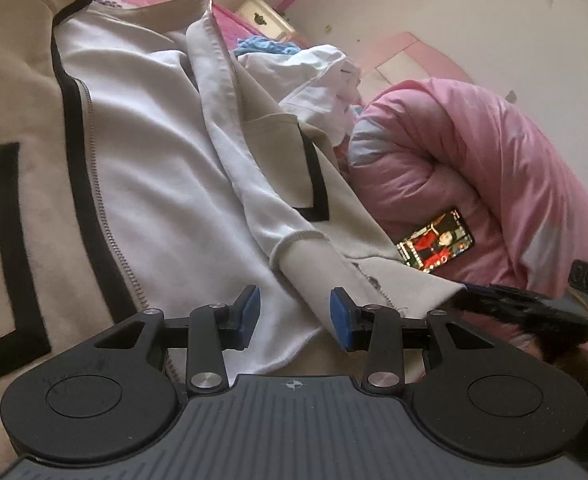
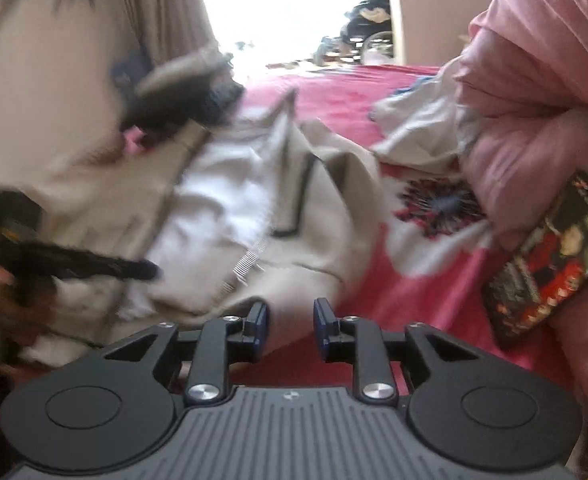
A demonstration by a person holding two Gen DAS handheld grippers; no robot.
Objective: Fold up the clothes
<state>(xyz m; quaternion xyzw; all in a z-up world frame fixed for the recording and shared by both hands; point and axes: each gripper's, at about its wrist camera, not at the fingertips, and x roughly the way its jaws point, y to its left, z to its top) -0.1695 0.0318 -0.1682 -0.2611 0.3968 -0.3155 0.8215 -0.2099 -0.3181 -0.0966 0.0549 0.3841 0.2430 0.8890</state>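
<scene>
The left gripper (image 1: 295, 318) is gaping wide around the beige, black-trimmed zip jacket (image 1: 142, 168), lying open just ahead. The right gripper (image 2: 290, 330) is hovering narrowly parted at its hem; closing on both edges looks next.

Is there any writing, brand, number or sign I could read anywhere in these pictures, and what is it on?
No readable words or numbers anywhere.
Phone: its lit screen shows a red picture with tiny marks, too small to read; blurred in the right view.
Left tongs: only a small crosshair sign on the grey base, no letters.
Right tongs: a similar small mark, blurred.
Jacket: black trim only, no label visible.
</scene>
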